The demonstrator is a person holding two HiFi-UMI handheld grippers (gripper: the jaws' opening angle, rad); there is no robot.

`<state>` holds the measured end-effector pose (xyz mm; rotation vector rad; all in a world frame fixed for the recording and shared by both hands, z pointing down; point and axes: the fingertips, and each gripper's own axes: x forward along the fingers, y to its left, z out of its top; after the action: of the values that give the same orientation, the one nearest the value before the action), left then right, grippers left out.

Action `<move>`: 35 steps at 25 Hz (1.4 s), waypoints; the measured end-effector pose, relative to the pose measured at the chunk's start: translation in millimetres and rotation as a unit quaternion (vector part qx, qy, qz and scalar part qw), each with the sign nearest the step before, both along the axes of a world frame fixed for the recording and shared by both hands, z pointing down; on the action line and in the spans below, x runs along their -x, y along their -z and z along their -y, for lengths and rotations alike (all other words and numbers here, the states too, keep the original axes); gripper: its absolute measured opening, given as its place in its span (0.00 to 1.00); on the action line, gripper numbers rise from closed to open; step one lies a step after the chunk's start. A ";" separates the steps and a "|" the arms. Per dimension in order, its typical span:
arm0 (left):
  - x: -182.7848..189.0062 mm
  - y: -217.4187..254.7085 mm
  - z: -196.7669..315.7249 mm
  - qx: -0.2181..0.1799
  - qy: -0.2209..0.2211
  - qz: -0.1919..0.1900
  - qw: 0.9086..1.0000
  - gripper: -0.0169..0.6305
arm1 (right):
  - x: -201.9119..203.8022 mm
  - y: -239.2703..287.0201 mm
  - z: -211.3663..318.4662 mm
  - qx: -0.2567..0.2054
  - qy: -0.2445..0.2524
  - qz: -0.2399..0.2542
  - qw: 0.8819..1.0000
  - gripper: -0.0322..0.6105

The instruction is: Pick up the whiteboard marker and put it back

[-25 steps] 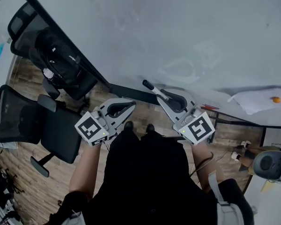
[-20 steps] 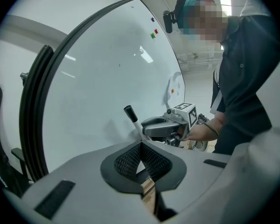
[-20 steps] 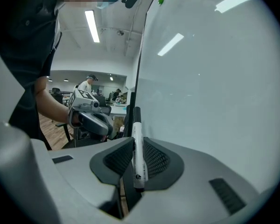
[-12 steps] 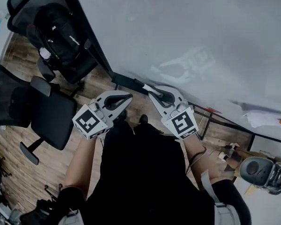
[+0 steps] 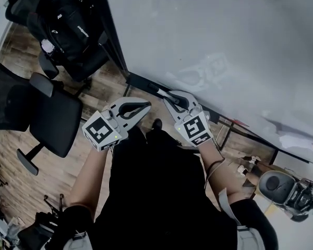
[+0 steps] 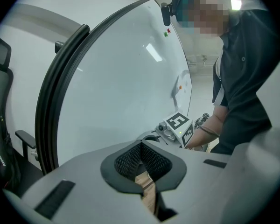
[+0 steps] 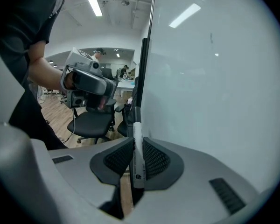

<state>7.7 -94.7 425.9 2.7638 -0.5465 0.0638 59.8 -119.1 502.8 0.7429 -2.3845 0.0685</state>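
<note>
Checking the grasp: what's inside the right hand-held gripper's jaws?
The whiteboard marker, white barrel running along the jaws, clamped in the right hand-held gripper. The pads cover the barrel's sides where they grip.

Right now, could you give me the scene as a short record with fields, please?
left gripper: shut, nothing between its jaws
right gripper: shut on the whiteboard marker
whiteboard marker: sticks out past the jaw tips, toward the whiteboard's lower frame
whiteboard: directly ahead of both grippers
office chair: black, on the wooden floor, to the person's left
</note>
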 end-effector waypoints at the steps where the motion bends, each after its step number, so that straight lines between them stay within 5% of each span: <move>1: 0.1 -1.8 -0.4 0.003 0.000 -0.001 1.000 0.05 | 0.3 -4.9 0.5 0.003 -0.001 -0.002 1.000 0.17; 35: 24.1 -15.6 -17.7 0.056 0.030 -0.030 0.998 0.05 | 16.0 -70.0 8.0 0.013 -0.014 -0.088 0.996 0.17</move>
<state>-16.4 -76.9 441.5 2.6301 -0.5926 -0.0018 43.8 -127.1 572.8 0.7382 -2.2029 0.0424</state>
